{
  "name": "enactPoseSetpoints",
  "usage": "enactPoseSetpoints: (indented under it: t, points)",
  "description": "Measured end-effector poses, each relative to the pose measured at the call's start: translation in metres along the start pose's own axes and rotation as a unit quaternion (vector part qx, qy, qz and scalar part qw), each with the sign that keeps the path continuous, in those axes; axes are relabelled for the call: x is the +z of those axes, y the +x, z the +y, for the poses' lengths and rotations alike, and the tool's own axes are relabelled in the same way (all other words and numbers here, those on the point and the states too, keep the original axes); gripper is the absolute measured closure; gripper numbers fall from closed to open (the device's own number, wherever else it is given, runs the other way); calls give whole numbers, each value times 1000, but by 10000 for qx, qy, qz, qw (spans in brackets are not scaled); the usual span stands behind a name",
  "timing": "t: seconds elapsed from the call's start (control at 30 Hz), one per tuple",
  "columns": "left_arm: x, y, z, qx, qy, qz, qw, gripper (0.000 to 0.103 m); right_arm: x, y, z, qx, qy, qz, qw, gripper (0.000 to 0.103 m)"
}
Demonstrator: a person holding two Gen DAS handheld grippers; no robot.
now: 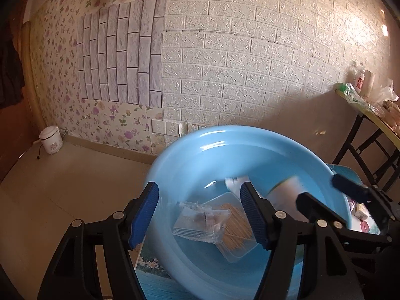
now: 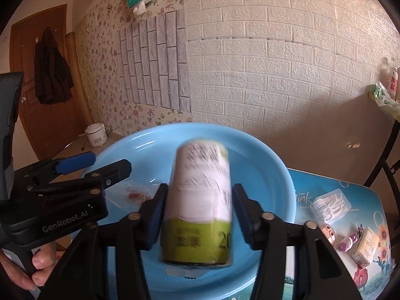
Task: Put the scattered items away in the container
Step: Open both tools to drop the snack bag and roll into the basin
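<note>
A light blue basin (image 1: 190, 155) (image 2: 272, 165) stands on the table. My left gripper (image 1: 198, 215) hangs open over it with nothing between its blue pads. Below it in the basin lie a clear packet (image 1: 200, 225) and a clear box of thin sticks (image 1: 237, 237). My right gripper (image 2: 200, 213) is open over the basin. A white roll with a green label (image 2: 200, 187) stands blurred between its pads, with a thin gap on each side. The left gripper (image 2: 110, 165) also shows at the left of the right wrist view, and the right gripper (image 1: 322, 190) at the right of the left wrist view.
On the picture-printed table (image 2: 325, 257) right of the basin lie a clear box of white picks (image 2: 330, 205), a small cream carton (image 2: 365, 247) and small pink pieces (image 2: 347, 242). A hand (image 2: 37, 262) holds the left gripper. A folding table (image 1: 370, 117) stands at the right, a rice cooker (image 1: 51, 140) on the floor.
</note>
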State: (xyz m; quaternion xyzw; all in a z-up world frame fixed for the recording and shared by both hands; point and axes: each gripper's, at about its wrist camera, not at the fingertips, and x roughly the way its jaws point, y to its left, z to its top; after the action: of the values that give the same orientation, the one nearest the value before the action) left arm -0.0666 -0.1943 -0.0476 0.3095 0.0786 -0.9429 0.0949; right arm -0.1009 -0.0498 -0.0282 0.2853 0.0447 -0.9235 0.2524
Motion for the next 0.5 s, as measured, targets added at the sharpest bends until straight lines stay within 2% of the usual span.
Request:
enactPoseSetpoints:
  t: [0.07,0.13,0.5]
  points:
    - [1,-1,2,6,-12,-4,10000,37,2,-8,-2,-157,11,-224,9996,9]
    - [1,-1,2,24,1,-12,10000,37,4,-13,-1,-175,-76,-328,9993,9]
    - [-3,-3,-1,25,22,-16,10000,37,2,-16,1,-141,-145,-299,9993,9]
